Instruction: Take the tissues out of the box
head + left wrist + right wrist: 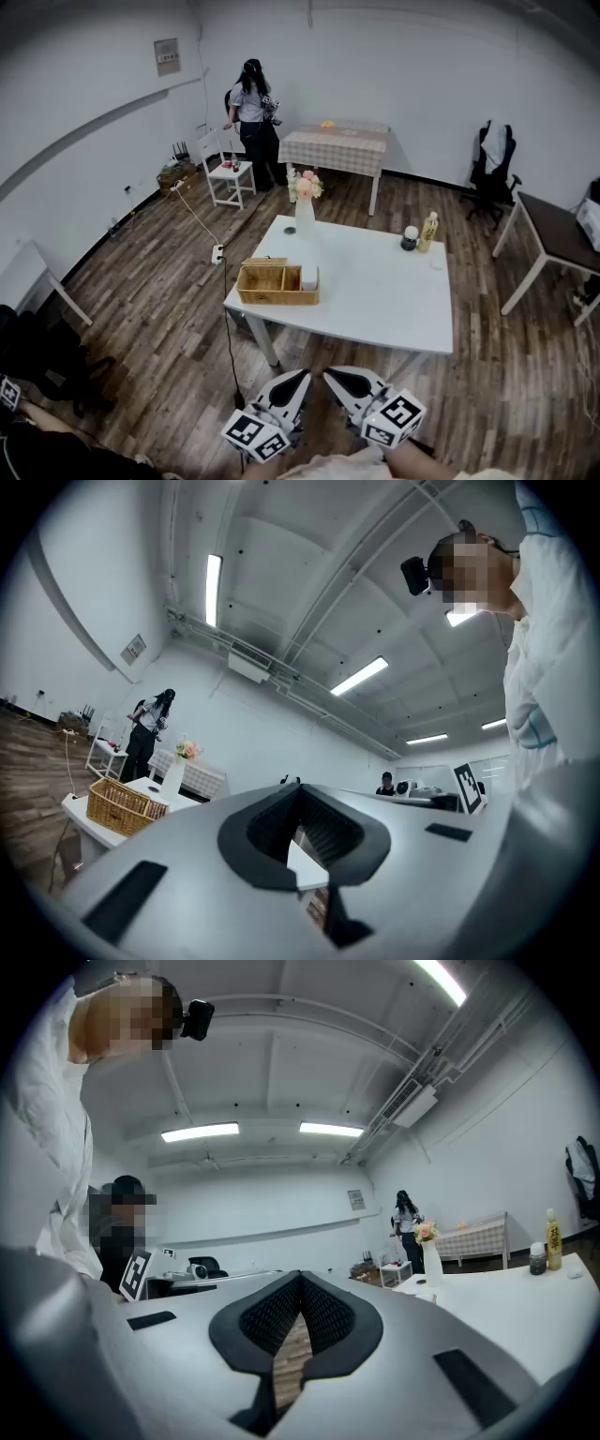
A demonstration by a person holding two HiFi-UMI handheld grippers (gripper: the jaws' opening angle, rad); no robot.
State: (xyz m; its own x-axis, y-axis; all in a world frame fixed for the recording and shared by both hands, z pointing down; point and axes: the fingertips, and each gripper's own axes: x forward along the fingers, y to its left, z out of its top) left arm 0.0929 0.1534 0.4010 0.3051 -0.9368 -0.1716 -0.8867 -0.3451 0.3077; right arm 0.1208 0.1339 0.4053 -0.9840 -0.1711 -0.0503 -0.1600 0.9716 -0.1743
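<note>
While both grippers hover short of the white table's near edge, the left gripper has its jaws together on nothing, and the right gripper is likewise closed and empty. The wicker box sits at eleven o'clock from them, well apart, with white tissues in its right end.

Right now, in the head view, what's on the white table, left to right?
wicker basket → dark jar → yellow bottle. Flower vase left out: it stands behind the basket, within its left-to-right span.
</note>
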